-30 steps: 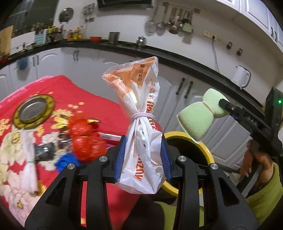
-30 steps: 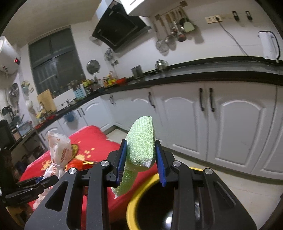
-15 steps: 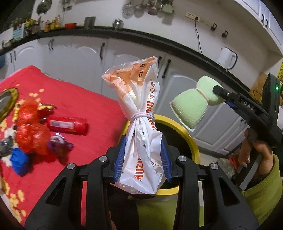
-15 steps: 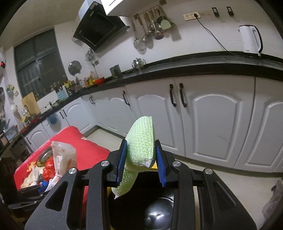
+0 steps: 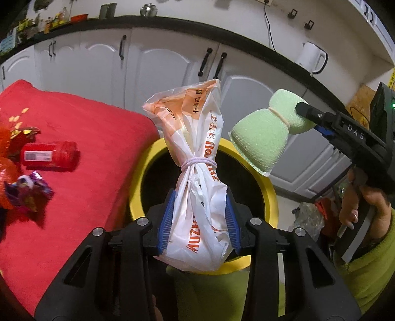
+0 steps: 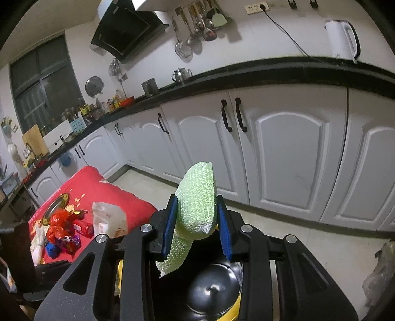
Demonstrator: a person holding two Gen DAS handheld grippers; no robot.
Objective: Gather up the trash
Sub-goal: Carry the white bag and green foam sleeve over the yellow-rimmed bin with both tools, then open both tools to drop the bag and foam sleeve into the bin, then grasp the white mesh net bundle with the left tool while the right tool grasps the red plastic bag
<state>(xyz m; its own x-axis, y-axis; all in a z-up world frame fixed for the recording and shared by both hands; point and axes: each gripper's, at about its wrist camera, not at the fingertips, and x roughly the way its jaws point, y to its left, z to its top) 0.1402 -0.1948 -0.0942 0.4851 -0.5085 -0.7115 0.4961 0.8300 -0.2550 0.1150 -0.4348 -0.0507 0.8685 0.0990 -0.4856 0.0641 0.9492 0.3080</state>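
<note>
Left gripper point(image 5: 199, 222) pinches tied bag point(image 5: 197, 172) over yellow bin point(image 5: 269, 195); right gripper point(image 6: 196, 226) pinches green foam point(image 6: 197, 197).

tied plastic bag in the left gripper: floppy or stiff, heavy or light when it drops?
The plastic bag is probably floppy: thin crinkled film cinched by a band, bulging between the left gripper pads. It likely weighs little, standing upright unsupported. It may snag the yellow bin rim.

White cabinet doors point(image 6: 284, 158) with black handles straight ahead of tool. Black countertop point(image 6: 246, 74) above them. White electric kettle point(image 6: 342, 39) upper right, corded to wall socket point(image 6: 256, 8). Range hood point(image 6: 123, 32) upper left; utensils point(image 6: 197, 32) hang beside it. Dark window point(image 6: 42, 81) far left.
</note>
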